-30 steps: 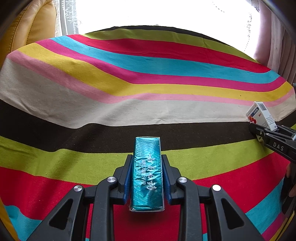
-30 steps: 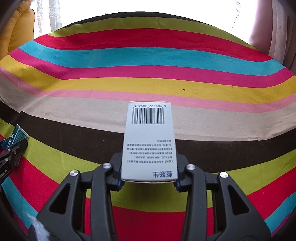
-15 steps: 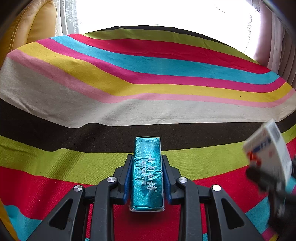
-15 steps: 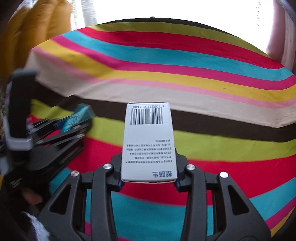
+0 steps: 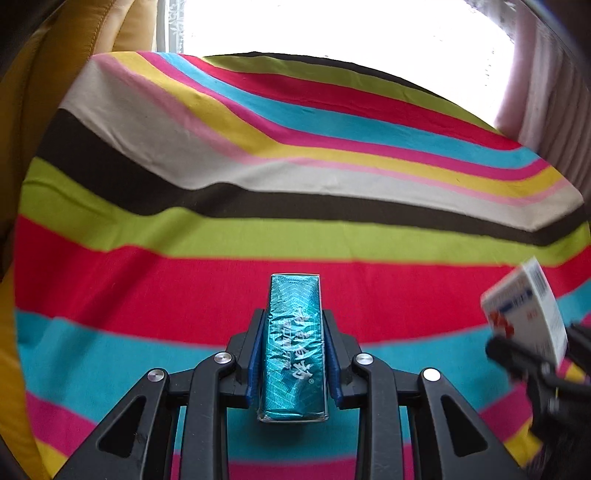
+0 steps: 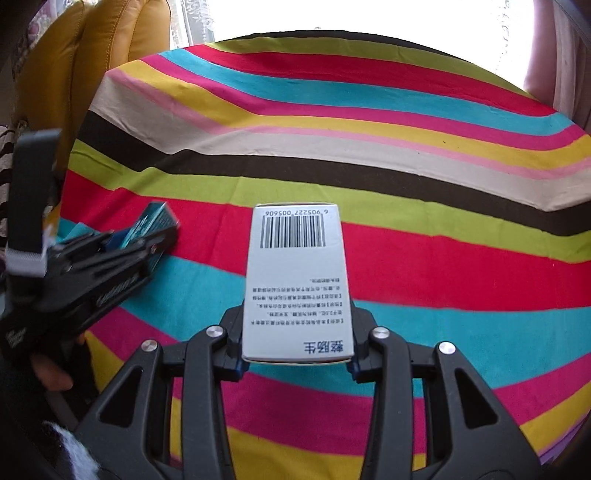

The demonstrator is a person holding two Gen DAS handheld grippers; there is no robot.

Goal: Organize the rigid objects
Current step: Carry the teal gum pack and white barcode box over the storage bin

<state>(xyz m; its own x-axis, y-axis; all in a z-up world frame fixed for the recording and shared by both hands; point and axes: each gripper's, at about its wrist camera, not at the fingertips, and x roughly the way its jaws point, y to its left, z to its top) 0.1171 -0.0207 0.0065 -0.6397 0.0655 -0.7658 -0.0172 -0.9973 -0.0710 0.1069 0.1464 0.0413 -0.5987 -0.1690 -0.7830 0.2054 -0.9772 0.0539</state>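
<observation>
cloth (image 5: 295, 240): biggest thing in view, woven fabric w/ wide bands (black, lime, red, cyan, pink, yellow, beige, dk brown). Matte, a few soft creases along the beige/brown bands. Covers the whole flat surface; far edge curves off under the window.
window (image 6: 351, 14): far side, blown-out white. Lace curtain strip at far left of it, pale pink drape at far right.
chair (image 6: 92, 55): far left, mustard-yellow padded leather, stitched vertical seams, slight sheen.
L gripper (image 5: 293, 354): black plastic linkage arms, silver rivets, blue pads. Angled steeply down over the red/cyan bands. Clenched on the pack; pads press both long sides. In right wrist view it sits at left (image 6: 122, 251), blurred, w/ a bit of the person's hand (image 6: 51, 373) behind it, near left edge.
R gripper (image 6: 297, 332): same build. Also tilted down. Jaws clamp the box by its near end, both sides. Seen blurred at right edge of left wrist view (image 5: 532, 354).
box (image 6: 297, 284): white card carton, flat rectangular, crisp edges. Barcode at far end, small print rows, blue characters at near end. Held off the cloth, sticking out fwd between R jaws. In left wrist view (image 5: 524, 314) red/blue print shows on another face.
pack (image 5: 293, 347): slim teal block, shiny film wrap, chevron pattern, white script. Held lengthwise in L jaws, above the cloth, far end over the red band. Also visible (image 6: 155, 221).
spacing: the two grippers side by side, apart, not touching.
</observation>
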